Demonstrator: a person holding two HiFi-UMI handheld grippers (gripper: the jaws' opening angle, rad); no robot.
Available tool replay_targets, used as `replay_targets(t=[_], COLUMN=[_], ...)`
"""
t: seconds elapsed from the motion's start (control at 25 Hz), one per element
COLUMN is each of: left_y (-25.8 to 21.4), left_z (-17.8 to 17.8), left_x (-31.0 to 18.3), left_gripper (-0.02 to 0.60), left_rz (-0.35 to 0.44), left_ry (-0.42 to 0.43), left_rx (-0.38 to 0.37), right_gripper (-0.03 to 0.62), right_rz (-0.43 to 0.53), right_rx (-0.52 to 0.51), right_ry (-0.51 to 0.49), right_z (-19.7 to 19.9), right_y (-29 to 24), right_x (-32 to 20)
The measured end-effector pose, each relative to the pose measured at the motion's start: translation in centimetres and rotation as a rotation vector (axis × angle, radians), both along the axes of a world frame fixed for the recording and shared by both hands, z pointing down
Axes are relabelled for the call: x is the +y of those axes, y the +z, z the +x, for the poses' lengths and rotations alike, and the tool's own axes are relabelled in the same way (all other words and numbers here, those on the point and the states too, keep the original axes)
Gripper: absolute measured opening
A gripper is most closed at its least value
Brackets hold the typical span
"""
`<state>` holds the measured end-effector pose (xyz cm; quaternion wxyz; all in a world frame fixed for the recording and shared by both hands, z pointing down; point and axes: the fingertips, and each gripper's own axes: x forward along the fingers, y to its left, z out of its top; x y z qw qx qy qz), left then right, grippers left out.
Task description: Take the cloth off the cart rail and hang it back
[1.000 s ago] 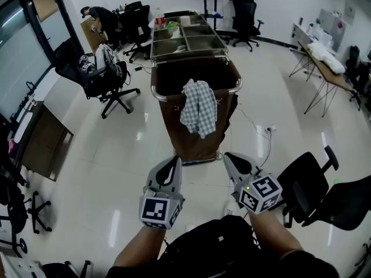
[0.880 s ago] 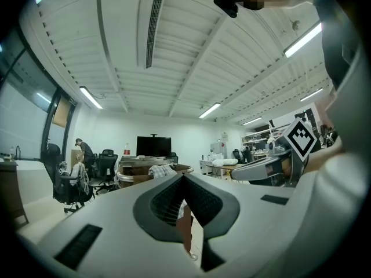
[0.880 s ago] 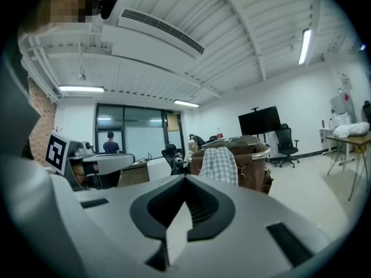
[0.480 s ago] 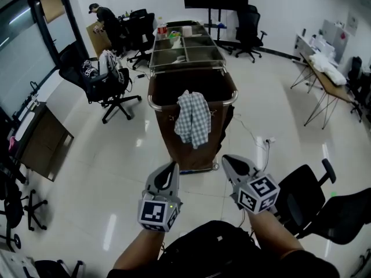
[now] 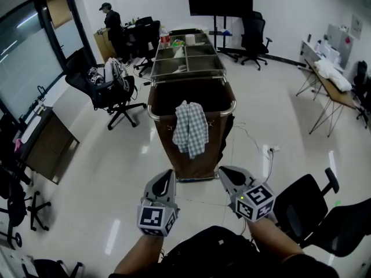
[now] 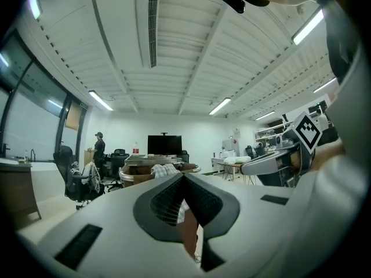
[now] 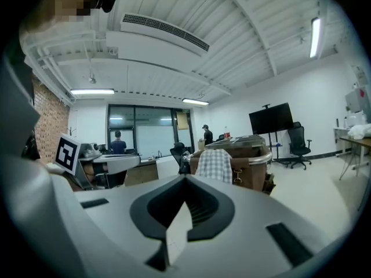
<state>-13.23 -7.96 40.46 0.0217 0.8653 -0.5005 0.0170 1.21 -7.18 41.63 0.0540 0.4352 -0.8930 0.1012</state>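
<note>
A grey-and-white checked cloth (image 5: 190, 129) hangs over the near rail (image 5: 227, 110) of a brown housekeeping cart (image 5: 203, 155) in the middle of the head view. My left gripper (image 5: 165, 180) and right gripper (image 5: 227, 174) are held side by side in front of the cart, well short of the cloth. Both are shut with nothing between the jaws. The left gripper view shows its shut jaws with the cloth (image 6: 164, 169) on the cart just above them. In the right gripper view the cloth (image 7: 215, 164) drapes over the rail (image 7: 259, 158) beyond the shut jaws.
Black office chairs stand at the near right (image 5: 302, 201) and at the left (image 5: 110, 88), that one loaded with bags. A person (image 5: 112, 26) stands at the back left. A wooden desk (image 5: 47, 145) is at the left and a cable (image 5: 268, 149) lies right of the cart.
The head view has tilted up, so the cart and cloth sit lower and look smaller. Both grippers have sunk slightly in the frame and stay shut. The cloth has not moved on the rail.
</note>
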Motion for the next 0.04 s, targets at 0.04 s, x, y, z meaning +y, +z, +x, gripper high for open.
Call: replay_targets(t=[0.04], left_y=[0.12], left_z=[0.23], left_x=[0.05], left_gripper=[0.000], left_rz=[-0.001], left_ry=[-0.006], left_rx=[-0.001], right_gripper=[0.008], right_rz=[-0.007], right_rx=[0.000], right_ry=[-0.006], right_z=[0.16], right_y=[0.27], right_x=[0.18])
